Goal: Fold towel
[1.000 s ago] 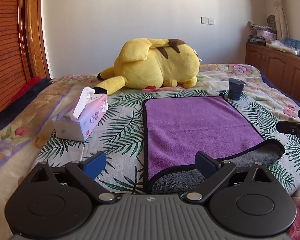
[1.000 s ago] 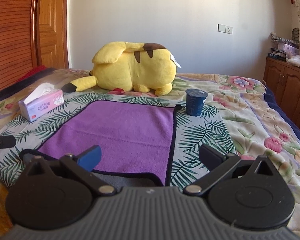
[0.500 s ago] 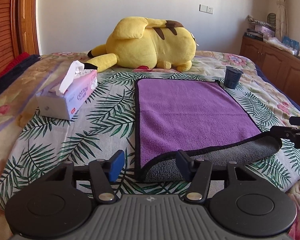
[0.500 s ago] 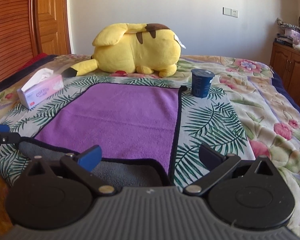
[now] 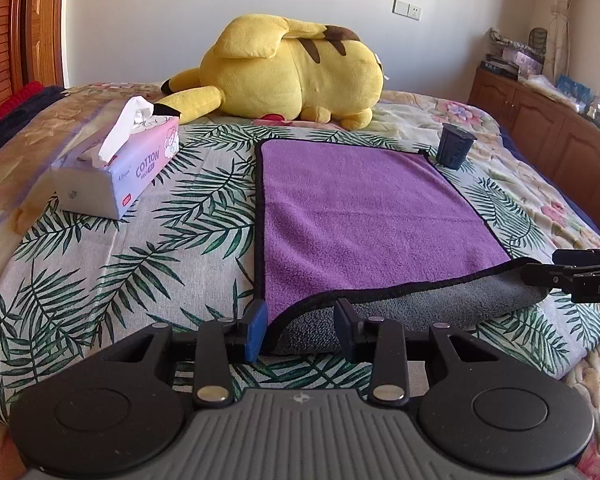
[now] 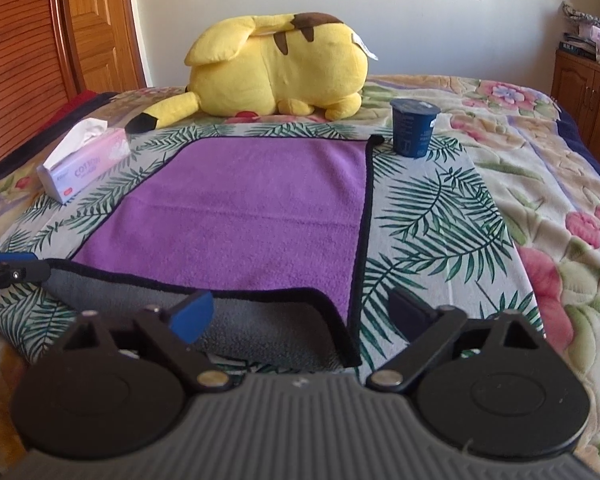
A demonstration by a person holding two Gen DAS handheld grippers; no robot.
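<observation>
Purple towel (image 5: 364, 216) lies flat on the leaf-print bed cover (image 5: 112, 280), black-bound edges, grey underside showing where the near hem is turned up and over.

Left gripper (image 5: 300, 326): fingers partly closed, a moderate gap between them. The towel's near-left corner sits in that gap; the blue pad (image 5: 256, 330) is just at the black hem, the right finger lies over the grey underside. Contact on both sides not confirmed, so no firm grasp recorded.

Right gripper (image 6: 300, 316): fingers spread wide. The turned-up grey hem and the near-right corner lie between them, the corner nearer the dark right finger (image 6: 410, 314); the blue left pad (image 6: 192, 316) is over the grey fabric. Nothing clamped.

Surroundings: tissue box (image 5: 116, 176) left of the towel, apart from it; dark blue cup (image 6: 414, 128) just beside the far-right corner; yellow plush toy (image 5: 288, 72) beyond the far edge.
</observation>
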